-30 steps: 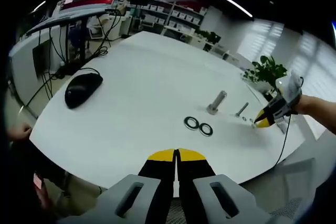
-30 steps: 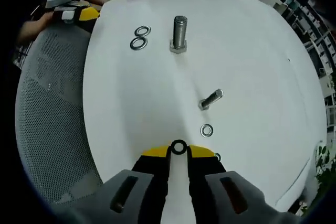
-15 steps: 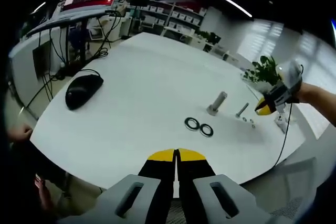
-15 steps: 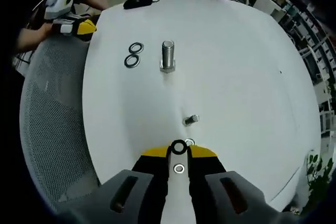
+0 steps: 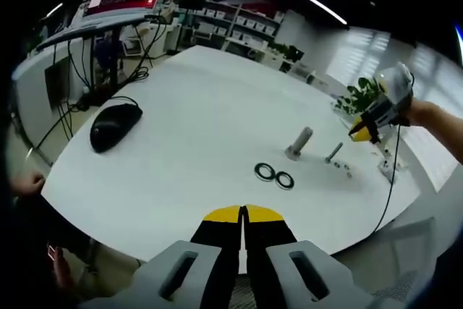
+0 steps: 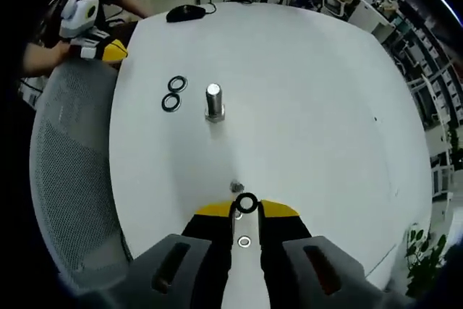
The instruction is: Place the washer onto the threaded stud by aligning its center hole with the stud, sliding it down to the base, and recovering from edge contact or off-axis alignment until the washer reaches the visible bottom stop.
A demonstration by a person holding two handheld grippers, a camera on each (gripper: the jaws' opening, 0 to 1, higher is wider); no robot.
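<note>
My right gripper (image 6: 247, 209) is shut on a small dark washer (image 6: 254, 204), pinched upright between its yellow tips. Just beyond the tips stands the small threaded stud (image 6: 236, 187), seen almost end-on, a little left of the washer. In the left gripper view that stud (image 5: 333, 152) stands on the white table (image 5: 195, 106), with the right gripper (image 5: 361, 133) hanging above and to its right in a person's hand. My left gripper (image 5: 244, 212) is shut on nothing, at the table's near edge.
A large bolt (image 6: 213, 101) stands upright with two big dark washers (image 6: 173, 92) beside it. A loose small washer (image 6: 244, 241) lies under my right jaws. A black mouse (image 5: 114, 123) sits far left. A mesh chair back (image 6: 72, 171) borders the table.
The right gripper has risen with the washer and travelled over the small stud, which now shows end-on at its tips. The left gripper has stayed put.
</note>
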